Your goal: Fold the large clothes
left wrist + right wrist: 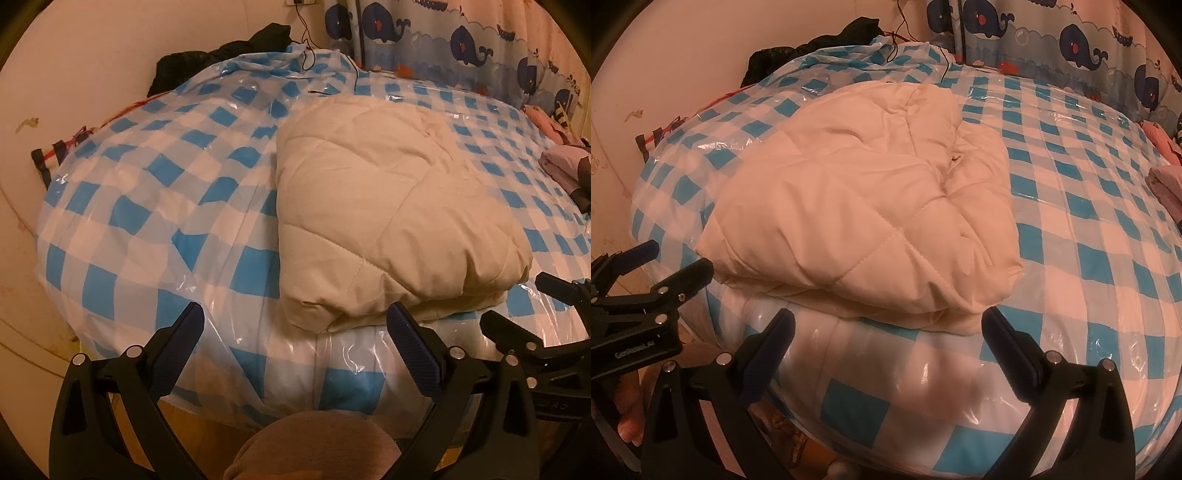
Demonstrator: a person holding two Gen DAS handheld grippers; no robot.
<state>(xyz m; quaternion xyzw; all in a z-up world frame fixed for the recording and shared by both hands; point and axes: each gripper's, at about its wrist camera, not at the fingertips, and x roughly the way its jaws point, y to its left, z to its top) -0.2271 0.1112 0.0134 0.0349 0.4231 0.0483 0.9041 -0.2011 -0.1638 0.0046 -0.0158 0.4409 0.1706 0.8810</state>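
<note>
A cream quilted padded garment (384,218) lies folded into a thick bundle on the bed, near its front edge; it also shows in the right wrist view (864,218). My left gripper (295,325) is open and empty, just in front of the bundle's near left corner. My right gripper (890,328) is open and empty, just in front of the bundle's near edge. The right gripper shows at the right of the left wrist view (517,299), and the left gripper shows at the left of the right wrist view (679,258); both stand side by side.
The bed (147,206) has a blue-and-white checked cover under clear plastic. Black clothes (229,55) lie at its far left corner by the wall. Pink clothes (565,162) lie at the right edge. A whale-print curtain (461,40) hangs behind. A thin cable (314,59) trails over the far edge.
</note>
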